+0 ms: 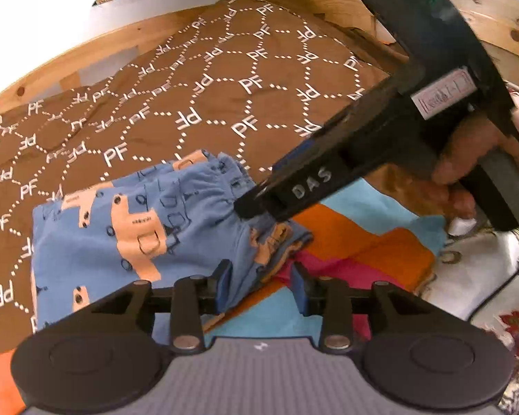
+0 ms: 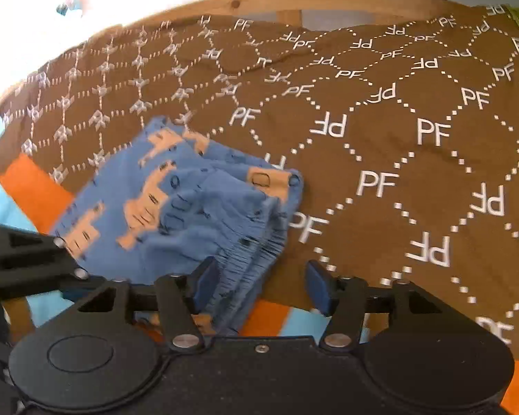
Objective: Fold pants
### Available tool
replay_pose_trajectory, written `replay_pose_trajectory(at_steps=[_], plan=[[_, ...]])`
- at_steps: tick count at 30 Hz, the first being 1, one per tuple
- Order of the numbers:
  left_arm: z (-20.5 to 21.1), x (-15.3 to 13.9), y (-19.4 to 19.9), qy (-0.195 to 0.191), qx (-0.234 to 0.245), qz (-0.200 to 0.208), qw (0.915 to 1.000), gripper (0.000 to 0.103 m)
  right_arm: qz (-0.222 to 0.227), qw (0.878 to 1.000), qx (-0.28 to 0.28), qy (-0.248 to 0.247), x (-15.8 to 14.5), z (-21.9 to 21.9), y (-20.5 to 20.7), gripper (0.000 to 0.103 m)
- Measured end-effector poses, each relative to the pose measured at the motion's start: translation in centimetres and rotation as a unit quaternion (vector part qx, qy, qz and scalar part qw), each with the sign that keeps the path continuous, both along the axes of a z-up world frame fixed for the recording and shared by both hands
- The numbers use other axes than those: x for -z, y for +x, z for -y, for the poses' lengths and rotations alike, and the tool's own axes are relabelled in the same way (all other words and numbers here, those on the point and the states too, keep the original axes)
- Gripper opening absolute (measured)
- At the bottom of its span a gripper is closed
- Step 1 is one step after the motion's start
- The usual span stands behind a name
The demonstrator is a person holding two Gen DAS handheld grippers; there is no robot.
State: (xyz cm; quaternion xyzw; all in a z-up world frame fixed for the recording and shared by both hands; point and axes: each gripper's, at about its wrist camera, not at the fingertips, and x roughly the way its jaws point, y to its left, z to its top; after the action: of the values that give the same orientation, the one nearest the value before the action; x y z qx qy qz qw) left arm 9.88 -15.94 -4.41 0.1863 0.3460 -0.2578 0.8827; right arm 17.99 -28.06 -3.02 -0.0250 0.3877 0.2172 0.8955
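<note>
Blue pants [image 2: 176, 207] lie folded on the brown blanket [image 2: 380, 131], near edge over the striped cloth [image 1: 363, 242]. Left gripper [image 1: 262, 285] and right gripper [image 2: 261, 285]: jaws released, pants' edge between them.

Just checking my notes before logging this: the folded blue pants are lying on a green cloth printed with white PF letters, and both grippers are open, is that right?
Not quite: the cloth under the folded blue pants is brown, not green, as the right wrist view shows. It does carry white PF letters, and the left gripper and right gripper are open.
</note>
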Motion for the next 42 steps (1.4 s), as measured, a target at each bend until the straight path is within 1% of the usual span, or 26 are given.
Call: replay_pose_trajectory(at_steps=[2, 3, 5, 6, 7, 8, 9, 10, 11, 12, 14, 16, 18, 19, 21, 22, 23, 26, 29, 32, 34, 35, 37, 40, 41, 42], plan=[[-0.4, 0.0, -0.4, -0.002, 0.007, 0.0, 1.0, 0.043, -0.011, 1.0, -0.007, -0.025, -0.5, 0.6, 0.4, 0.064], [-0.8, -0.2, -0.6, -0.005, 0.012, -0.004, 0.9999, 0.046, -0.013, 0.999, -0.015, -0.048, -0.5, 0.8, 0.4, 0.064], [-1.9, -0.9, -0.4, -0.022, 0.014, -0.017, 0.9995, 0.048, 0.006, 0.997, -0.017, -0.073, -0.6, 1.6, -0.1, 0.064], [-2.6, -1.4, -0.2, -0.035, 0.005, -0.024, 0.9991, 0.05, 0.017, 0.998, -0.01, -0.065, -0.8, 2.2, -0.4, 0.065], [-3.6, -2.1, 0.3, -0.054, -0.014, -0.029, 0.998, 0.056, 0.026, 0.999, 0.001, -0.045, -1.1, 2.8, -0.6, 0.069], [-4.5, -2.7, 0.7, -0.076, -0.037, -0.031, 0.996, 0.06, 0.034, 0.999, 0.013, -0.024, -1.4, 3.2, -0.7, 0.075], [-5.6, -3.3, 1.4, -0.098, -0.062, -0.03, 0.9928, 0.066, 0.049, 0.998, 0.031, 0.001, -1.7, 3.4, -0.7, 0.078], [-6.6, -3.9, 2.2, -0.113, -0.088, -0.023, 0.9894, 0.071, 0.066, 0.996, 0.049, 0.021, -1.9, 3.4, -0.6, 0.087], [-7.3, -4.4, 3.2, -0.117, -0.113, -0.011, 0.9867, 0.073, 0.084, 0.994, 0.065, 0.038, -2.0, 3.0, -0.3, 0.092], [-7.8, -4.7, 4.5, -0.107, -0.141, 0.0, 0.9842, 0.073, 0.096, 0.991, 0.075, 0.047, -1.9, 2.4, 0.0, 0.093], [-7.9, -4.8, 7.9, -0.061, -0.185, 0.013, 0.9808, 0.073, 0.102, 0.991, 0.073, 0.046, -1.5, 1.0, 0.7, 0.093], [-7.6, -4.0, 11.4, -0.009, -0.203, 0.018, 0.9791, 0.071, 0.106, 0.992, 0.071, 0.021, -0.5, -0.2, 1.2, 0.092], [-7.8, -2.6, 13.9, 0.021, -0.211, 0.02, 0.977, 0.071, 0.106, 0.99, 0.092, -0.012, 0.7, -0.6, 1.5, 0.092], [-8.0, -1.8, 14.8, 0.027, -0.217, 0.022, 0.9757, 0.073, 0.102, 0.989, 0.101, -0.028, 1.3, -0.6, 1.5, 0.092], [-8.5, -0.8, 15.5, 0.016, -0.234, 0.031, 0.9717, 0.078, 0.103, 0.987, 0.111, -0.045, 2.0, -0.2, 1.6, 0.092], [-8.5, -0.5, 15.8, 0.015, -0.243, 0.035, 0.9692, 0.082, 0.107, 0.986, 0.112, -0.052, 2.1, -0.2, 1.5, 0.093], [-8.6, -0.4, 16.0, 0.01, -0.251, 0.035, 0.9672, 0.084, 0.111, 0.986, 0.111, -0.057, 2.3, -0.1, 1.5, 0.093], [-9.5, -0.5, 15.9, -0.018, -0.268, 0.021, 0.963, 0.086, 0.111, 0.986, 0.108, -0.056, 2.2, 0.0, 1.3, 0.093], [-10.4, -1.9, 14.4, -0.03, -0.271, 0.031, 0.9617, 0.084, 0.113, 0.987, 0.108, -0.027, 1.2, 0.6, 0.8, 0.093], [-10.8, -3.3, 11.6, -0.047, -0.251, 0.039, 0.9661, 0.092, 0.13, 0.987, 0.098, -0.016, -0.5, 0.5, -0.3, 0.097], [-10.7, -3.7, 9.4, -0.06, -0.234, 0.038, 0.9696, 0.096, 0.131, 0.988, 0.083, -0.001, -1.2, 0.2, -0.9, 0.098], [-10.5, -3.6, 8.5, -0.061, -0.227, 0.031, 0.9716, 0.096, 0.127, 0.989, 0.073, 0.004, -1.4, -0.1, -1.2, 0.099], [-10.4, -2.8, 7.1, -0.055, -0.219, 0.008, 0.9741, 0.096, 0.113, 0.992, 0.056, -0.007, -1.1, -0.9, -1.8, 0.099], [-10.5, -0.8, 5.3, -0.025, -0.218, -0.022, 0.9753, 0.096, 0.082, 0.994, 0.036, -0.061, 0.3, -1.9, -2.8, 0.099], [-10.9, -0.3, 4.7, -0.026, -0.223, -0.026, 0.974, 0.097, 0.071, 0.994, 0.03, -0.075, 0.8, -2.1, -3.1, 0.099], [-11.5, 0.0, 4.2, -0.04, -0.231, -0.028, 0.9717, 0.097, 0.063, 0.995, 0.027, -0.076, 1.0, -2.0, -3.5, 0.099]])
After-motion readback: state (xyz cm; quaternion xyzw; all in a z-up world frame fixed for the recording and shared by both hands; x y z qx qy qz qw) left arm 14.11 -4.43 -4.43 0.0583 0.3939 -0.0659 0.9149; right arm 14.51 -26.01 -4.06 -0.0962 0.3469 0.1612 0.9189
